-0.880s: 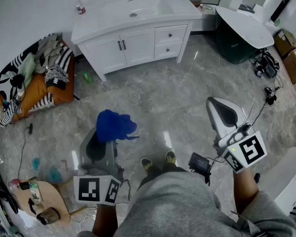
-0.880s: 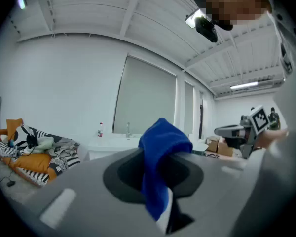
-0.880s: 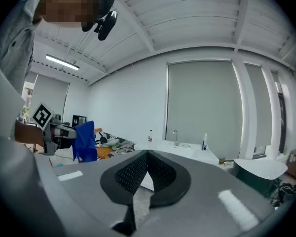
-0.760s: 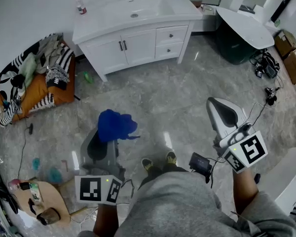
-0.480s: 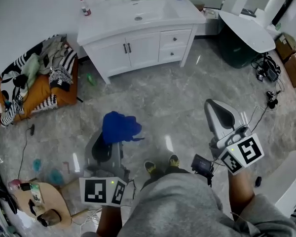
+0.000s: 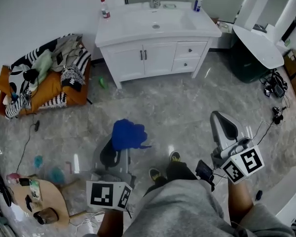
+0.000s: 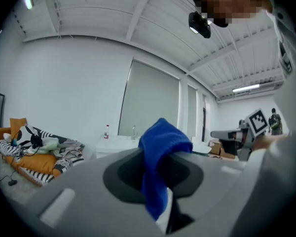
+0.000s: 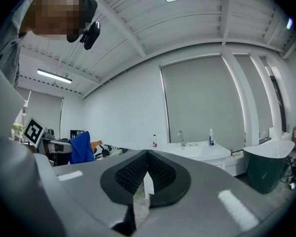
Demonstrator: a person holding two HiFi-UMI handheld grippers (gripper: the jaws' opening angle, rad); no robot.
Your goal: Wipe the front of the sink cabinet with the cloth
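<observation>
Blue cloth (image 6: 128, 134): is sitting bunched at the tips of the left gripper (image 6: 119, 147), well short of the sink cabinet (image 6: 158, 58);
Left jaws: are clamping the cloth between them; they are pointing toward the cabinet's front;
Right gripper (image 6: 221, 127): is keeping its jaws together on nothing, equally far back from the cabinet, toward its drawer side;
Step in hand: is looking like the approach; closing on the cabinet, lowering the wad to its front and pressing a broad face flat would be serving best;
Cloth's lie: long axis is running up and down through the jaws; the fat end is bulging past the tips toward the cabinet; a tail is hanging below
</observation>
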